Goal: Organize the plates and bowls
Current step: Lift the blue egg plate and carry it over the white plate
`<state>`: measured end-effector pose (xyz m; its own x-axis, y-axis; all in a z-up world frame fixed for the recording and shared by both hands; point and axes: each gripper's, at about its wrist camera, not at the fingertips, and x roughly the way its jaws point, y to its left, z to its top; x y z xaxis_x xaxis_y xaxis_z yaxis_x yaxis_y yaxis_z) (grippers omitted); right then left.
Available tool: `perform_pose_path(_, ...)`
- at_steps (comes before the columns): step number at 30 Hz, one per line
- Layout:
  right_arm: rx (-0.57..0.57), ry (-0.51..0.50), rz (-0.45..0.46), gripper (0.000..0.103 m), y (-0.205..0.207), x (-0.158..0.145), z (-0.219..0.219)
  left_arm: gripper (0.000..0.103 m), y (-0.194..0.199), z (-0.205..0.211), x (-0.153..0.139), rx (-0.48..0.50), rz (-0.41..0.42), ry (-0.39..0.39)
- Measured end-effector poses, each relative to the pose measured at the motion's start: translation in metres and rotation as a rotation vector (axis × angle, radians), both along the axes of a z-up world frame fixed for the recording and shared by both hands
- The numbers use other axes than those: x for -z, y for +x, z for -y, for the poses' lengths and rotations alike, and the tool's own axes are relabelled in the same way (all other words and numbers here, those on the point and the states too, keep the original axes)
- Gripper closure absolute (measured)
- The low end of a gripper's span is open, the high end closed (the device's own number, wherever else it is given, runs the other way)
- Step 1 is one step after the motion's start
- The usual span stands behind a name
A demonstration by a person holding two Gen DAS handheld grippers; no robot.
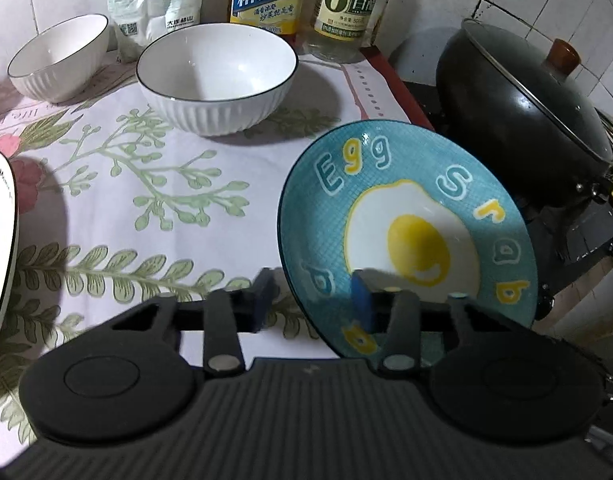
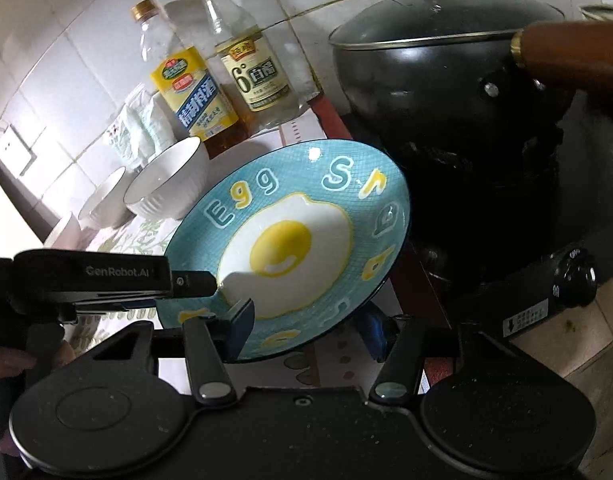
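Two grippers are on one dish, and little of the job looks done. My left gripper (image 1: 312,300) straddles the near rim of the round turquoise ceramic plate with the fried-egg picture (image 1: 418,240). One pad lies on its upper face and the other sits just outside the rim, with a narrow gap. I cannot tell whether the pads bite yet.

My right gripper (image 2: 306,330) stands about half open with the same rim between its fingers, one above and one below. It is not pressing, as far as I can see.

That plate sits at the right edge of the floral tablecloth (image 1: 146,200), next to the lidded black wok (image 1: 518,120), and overhangs the edge a little.

Farther out, the large white ribbed bowl with a dark rim (image 1: 216,80) and the smaller matching white bowl (image 1: 58,60) stand apart, unstacked. Part of a white plate (image 1: 2,240) shows at the left edge of the view.

I judge this the first pick. All the gathering and stacking is left.
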<state>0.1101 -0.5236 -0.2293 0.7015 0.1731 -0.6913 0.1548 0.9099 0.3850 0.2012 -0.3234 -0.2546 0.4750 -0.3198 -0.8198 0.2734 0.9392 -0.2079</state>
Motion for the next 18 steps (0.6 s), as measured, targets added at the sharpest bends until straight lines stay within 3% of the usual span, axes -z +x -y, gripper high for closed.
perform_pose_path(1, 0.009, 0.009, -0.002, 0.041, 0.001, 0.0, 0.001, 0.078, 0.002, -0.001, 0.0, -0.007, -0.005, -0.015)
perform_pose_path(5, 0.055, 0.023, -0.017, 0.048, 0.002, -0.001, 0.001, 0.079, 0.001, -0.002, 0.001, -0.019, 0.001, -0.031)
perform_pose_path(7, 0.085, -0.003, -0.04, 0.071, 0.003, -0.002, 0.0, 0.08, 0.001, -0.002, 0.001, -0.019, 0.007, -0.028)
perform_pose_path(8, 0.105, -0.015, -0.054, 0.075, 0.002, -0.002, 0.001, 0.08, 0.001, -0.001, 0.0, -0.019, 0.004, -0.024)
perform_pose_path(18, 0.068, -0.044, -0.139, 0.076, 0.011, -0.017, 0.003, 0.078, 0.007, 0.006, -0.01, -0.016, -0.067, 0.046)
